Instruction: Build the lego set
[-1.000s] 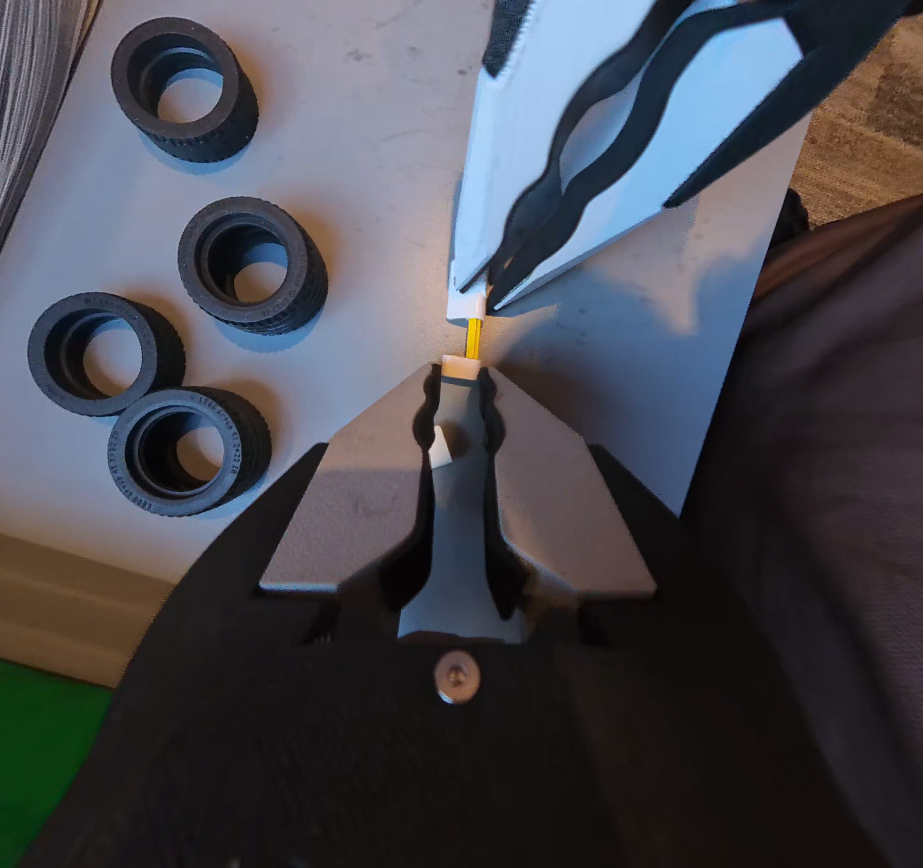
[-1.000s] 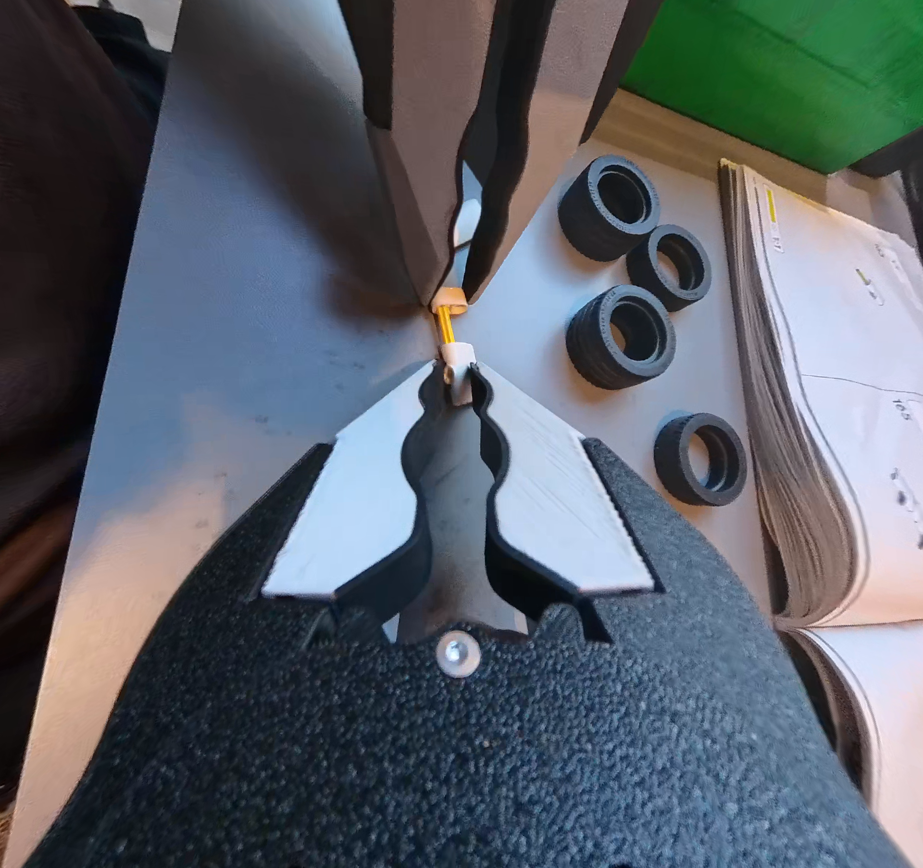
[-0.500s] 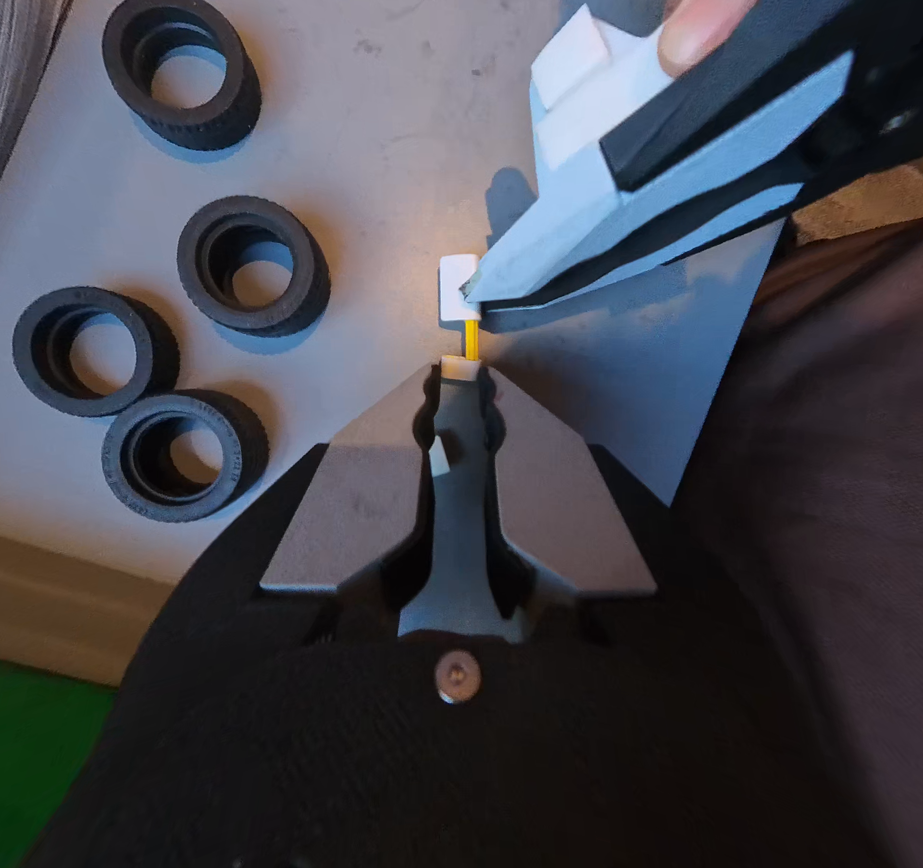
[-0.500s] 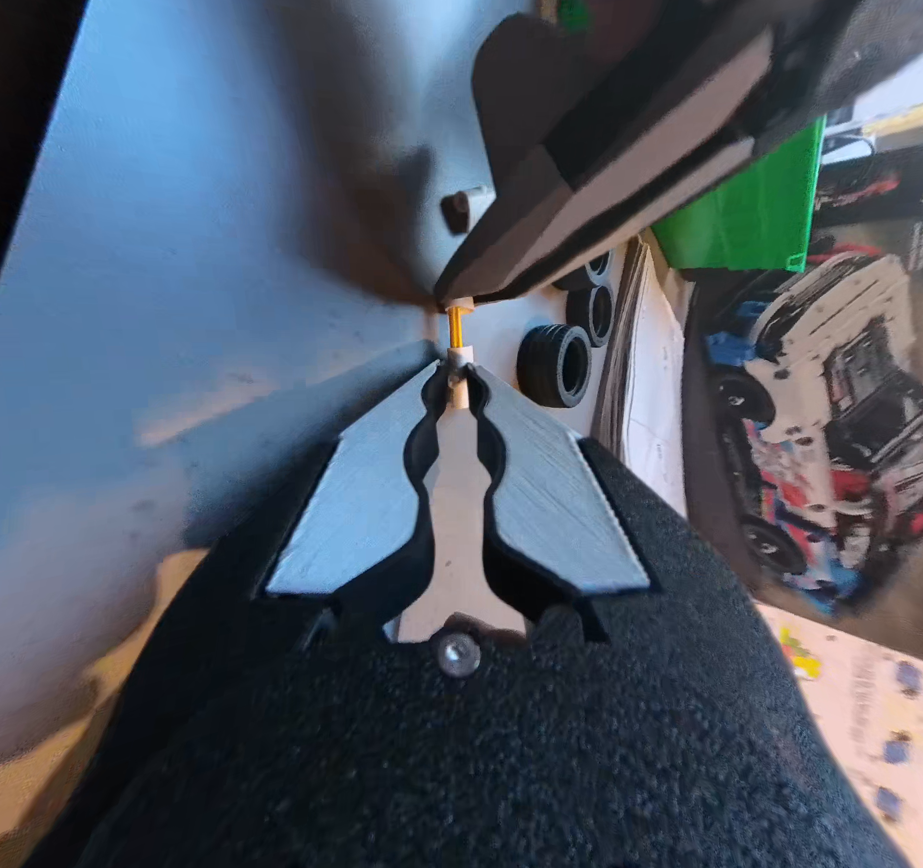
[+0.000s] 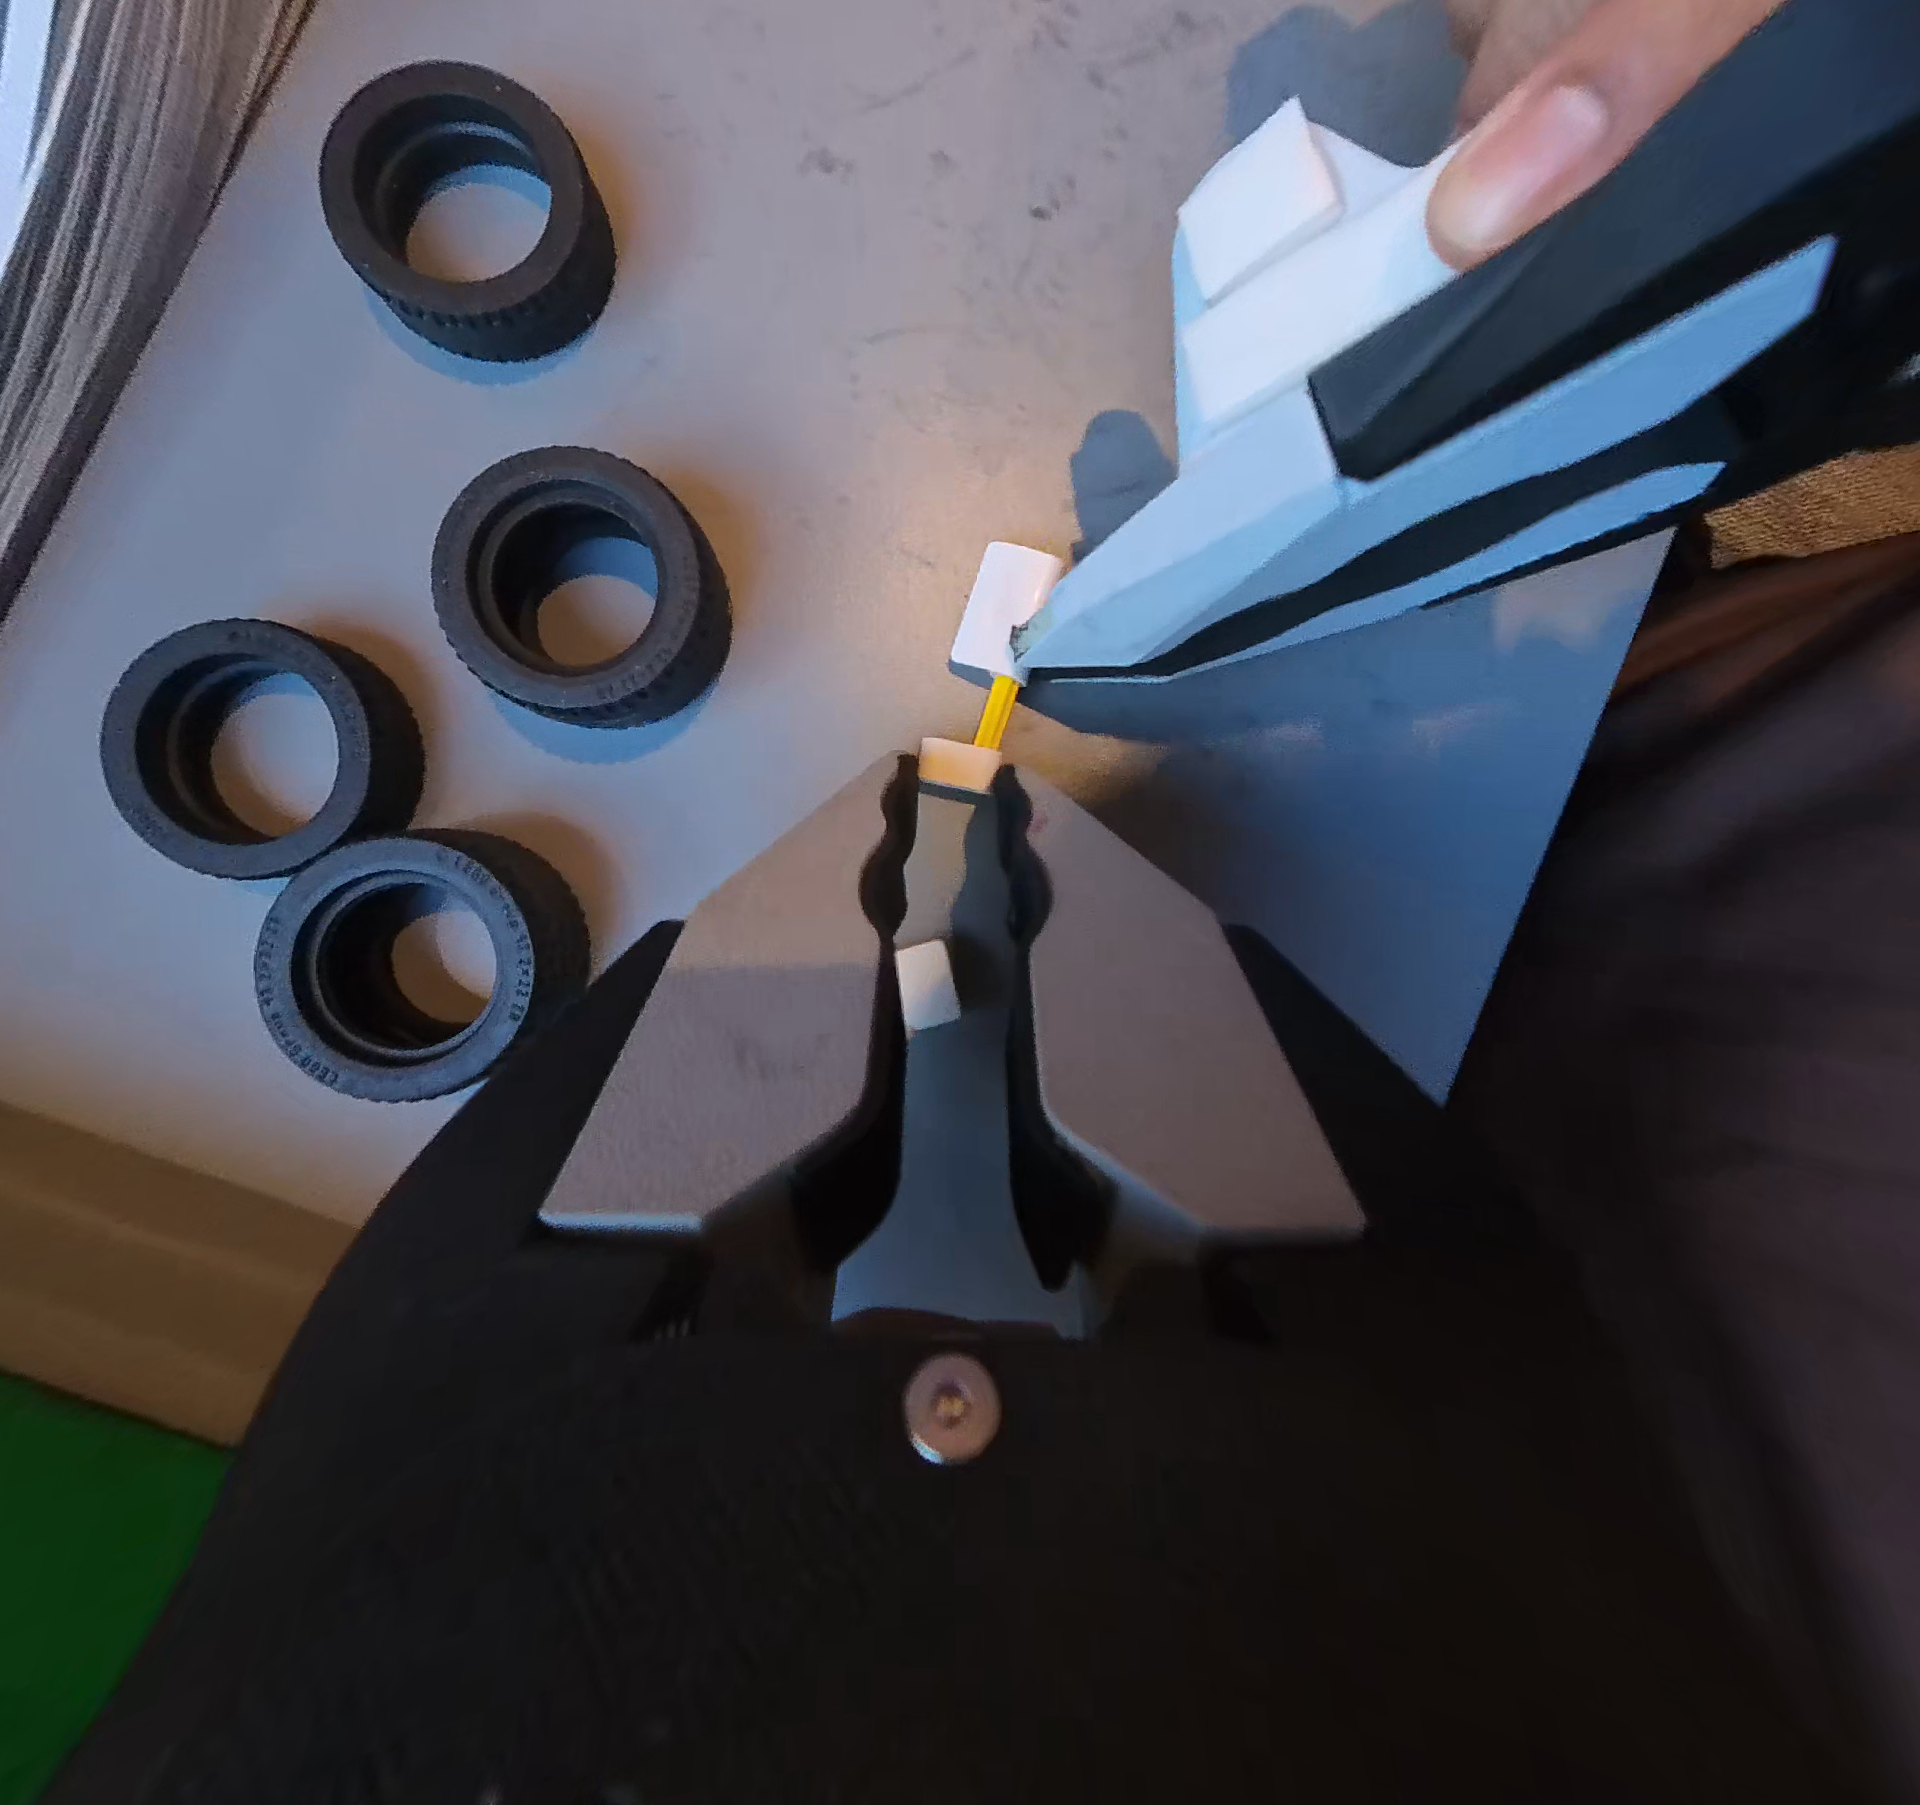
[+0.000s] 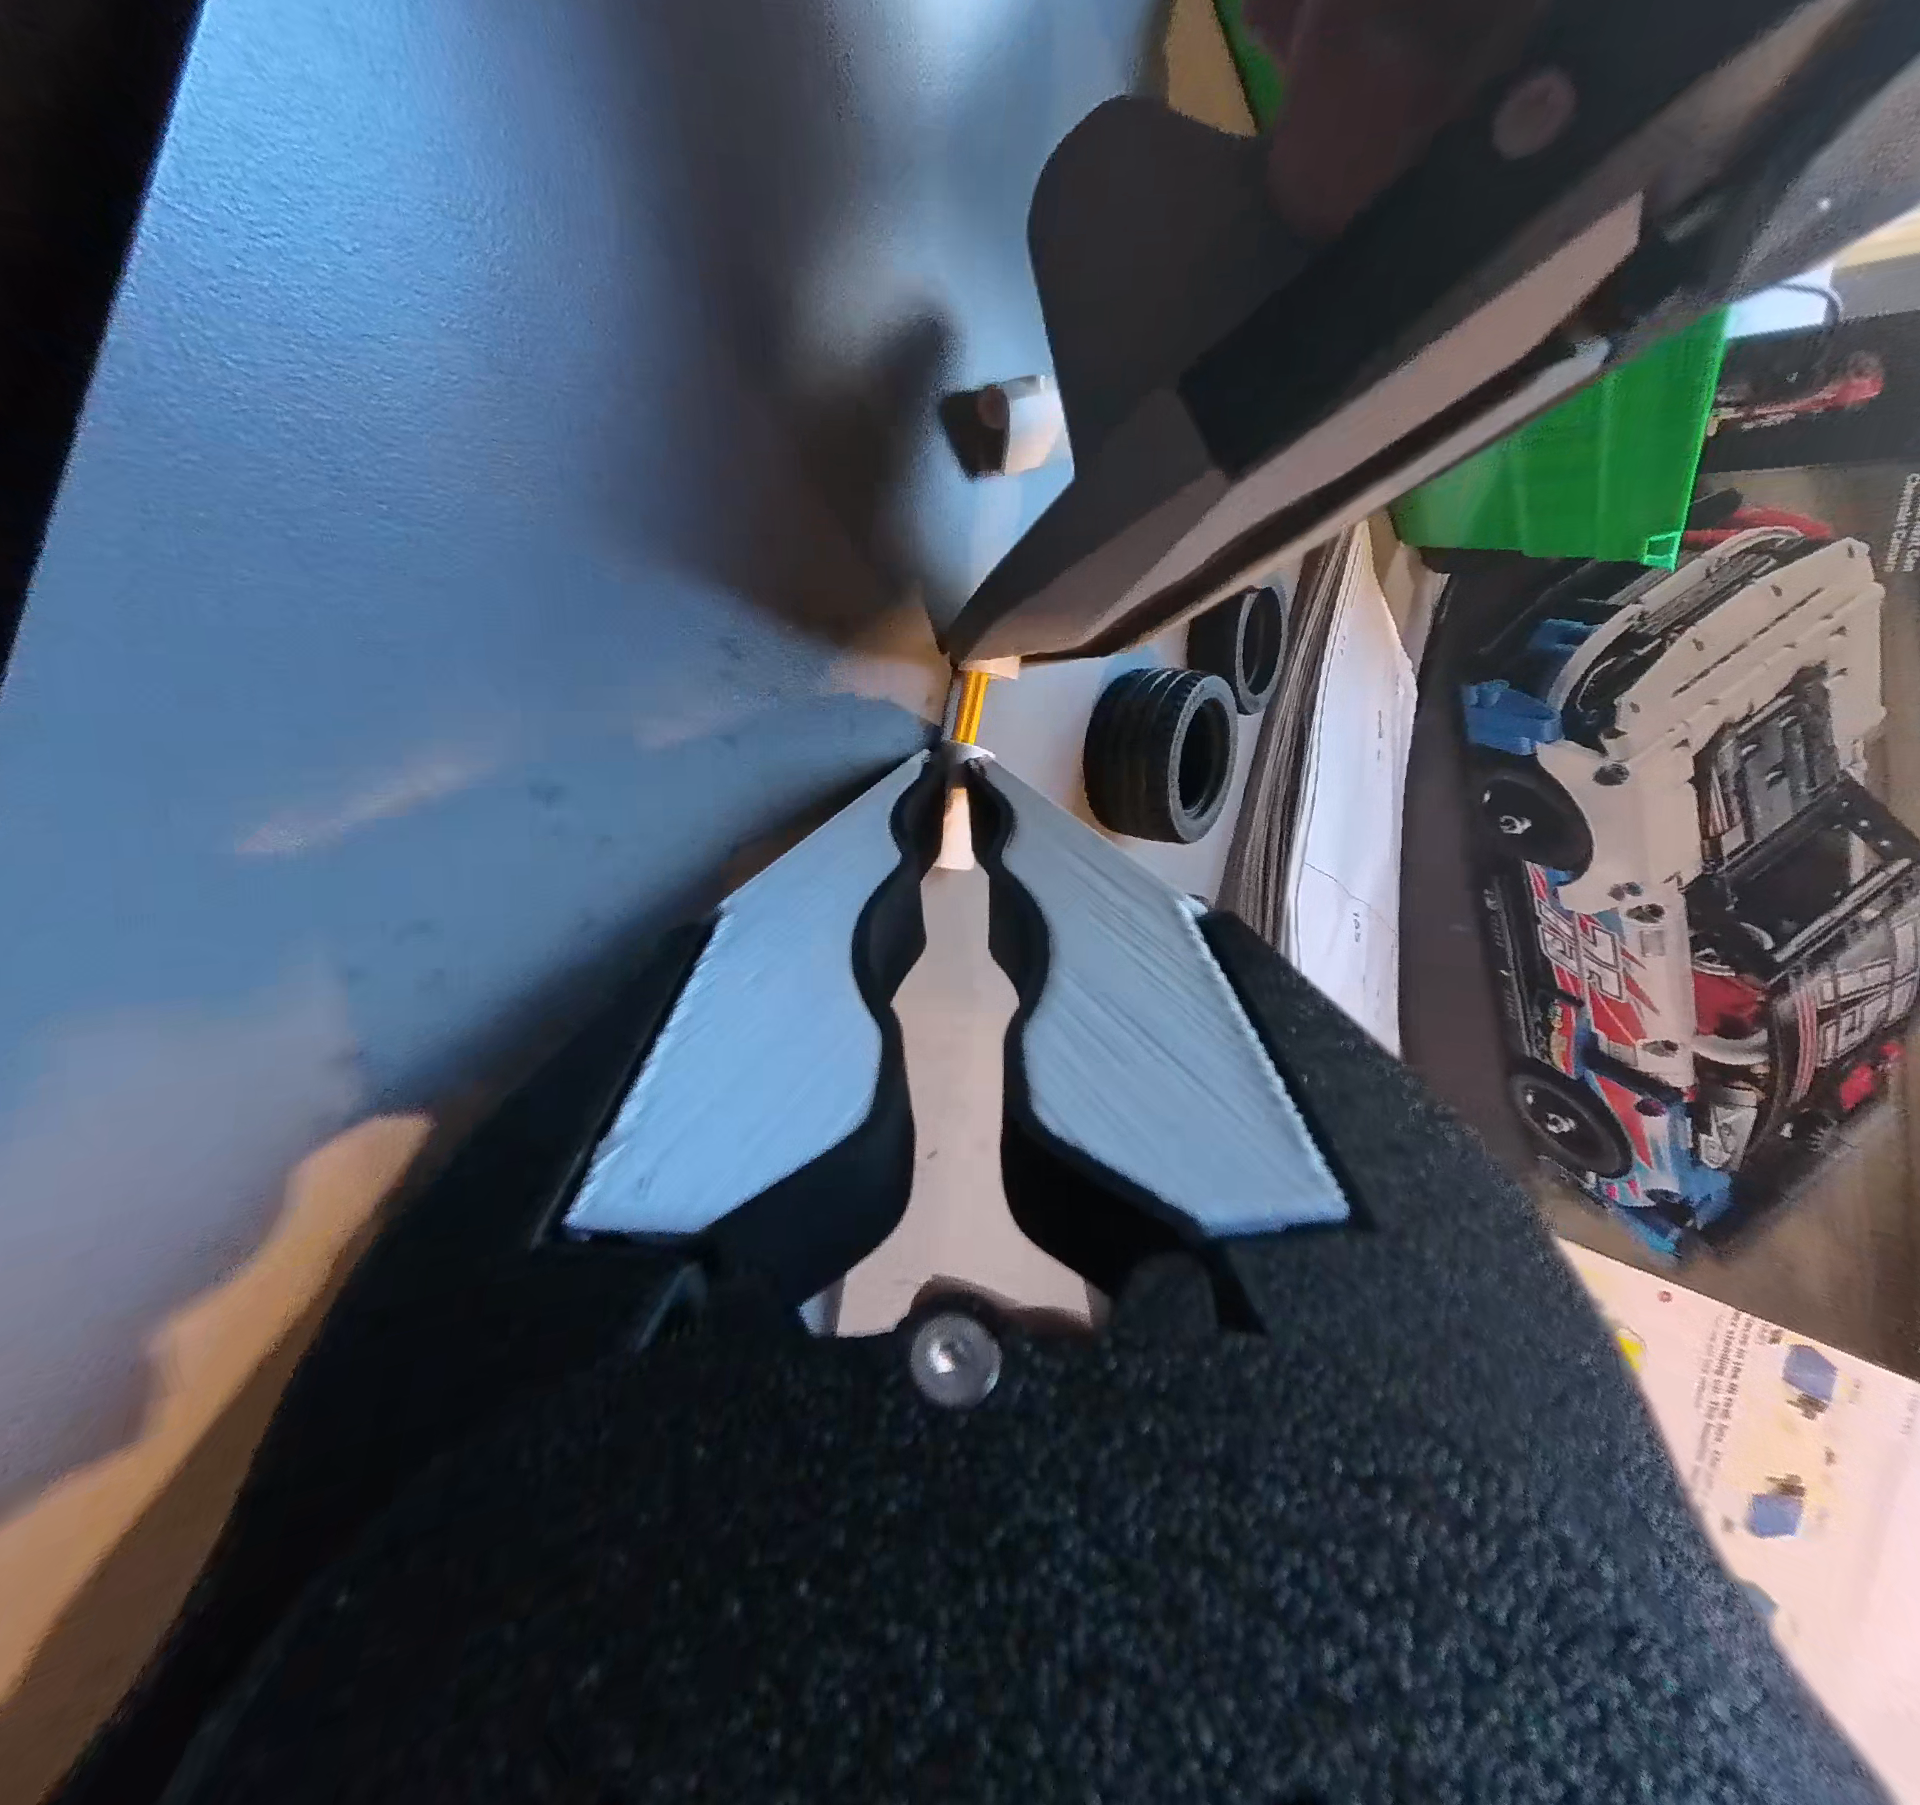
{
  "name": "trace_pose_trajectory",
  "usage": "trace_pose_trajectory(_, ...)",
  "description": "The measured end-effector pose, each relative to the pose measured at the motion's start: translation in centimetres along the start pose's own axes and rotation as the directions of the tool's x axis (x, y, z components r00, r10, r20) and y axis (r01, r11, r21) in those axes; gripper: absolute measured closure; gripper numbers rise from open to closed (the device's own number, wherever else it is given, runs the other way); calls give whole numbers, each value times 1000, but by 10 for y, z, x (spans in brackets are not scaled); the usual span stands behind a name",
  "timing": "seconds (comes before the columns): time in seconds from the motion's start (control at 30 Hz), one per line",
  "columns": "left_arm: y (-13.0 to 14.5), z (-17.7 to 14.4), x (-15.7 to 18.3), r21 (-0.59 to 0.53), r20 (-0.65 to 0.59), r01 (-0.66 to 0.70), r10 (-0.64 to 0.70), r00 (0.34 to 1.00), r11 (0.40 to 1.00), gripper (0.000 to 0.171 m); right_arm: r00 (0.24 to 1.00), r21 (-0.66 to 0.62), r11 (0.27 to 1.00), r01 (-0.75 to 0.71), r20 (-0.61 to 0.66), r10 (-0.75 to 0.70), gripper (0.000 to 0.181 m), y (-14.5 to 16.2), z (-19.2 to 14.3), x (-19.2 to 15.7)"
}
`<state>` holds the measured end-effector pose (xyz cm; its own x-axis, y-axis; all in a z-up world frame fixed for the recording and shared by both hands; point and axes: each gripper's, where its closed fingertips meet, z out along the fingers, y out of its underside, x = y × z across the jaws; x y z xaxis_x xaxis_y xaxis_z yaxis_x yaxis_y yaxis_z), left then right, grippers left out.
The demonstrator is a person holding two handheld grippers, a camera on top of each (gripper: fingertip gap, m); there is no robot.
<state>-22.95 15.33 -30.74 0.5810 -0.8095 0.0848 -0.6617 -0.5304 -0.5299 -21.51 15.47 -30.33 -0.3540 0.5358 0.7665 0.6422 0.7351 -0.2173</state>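
Both grippers are clamping one yellow axle (image 5: 995, 713): left gripper (image 5: 954, 766) fingers on its white bush, right gripper (image 6: 954, 768) fingers on the opposite white piece (image 5: 1000, 617).

Yellow axle (image 5: 993, 713), white end pieces (image 5: 1003, 614), black ribbed tyres (image 5: 580, 592)

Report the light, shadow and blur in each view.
Left wrist view: warm patch around the yellow axle, right gripper casting a dark shadow on the table, tyres sharp. Right wrist view: bluish cast, motion blur on table and box.
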Motion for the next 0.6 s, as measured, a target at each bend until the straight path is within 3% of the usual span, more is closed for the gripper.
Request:
trace_pose_trajectory(0.2, 0, 0, 0, 46, 4, -64, 64, 998, 997, 159, 975, 106, 970, -220, 49, 216, 173, 3, -1, 3)
trace_pose_trajectory(0.4, 1, 0, 0, 23, -4, -94, 94, 996, 995, 158, 938, 137, 929, -344, 99, 332, 147, 6, -9, 9)
trace_pose_trajectory(0.47, 1, 0, 0, 21, -5, -99, 99, 995, 995, 159, 895, 138, 887, -440, 146, 421, 149, 9, -14, 8)
trace_pose_trajectory(0.6, 1, 0, 0, 20, -6, -110, 110, 994, 994, 159, 734, 74, 751, -656, 292, 613, 151, 19, -17, 0)
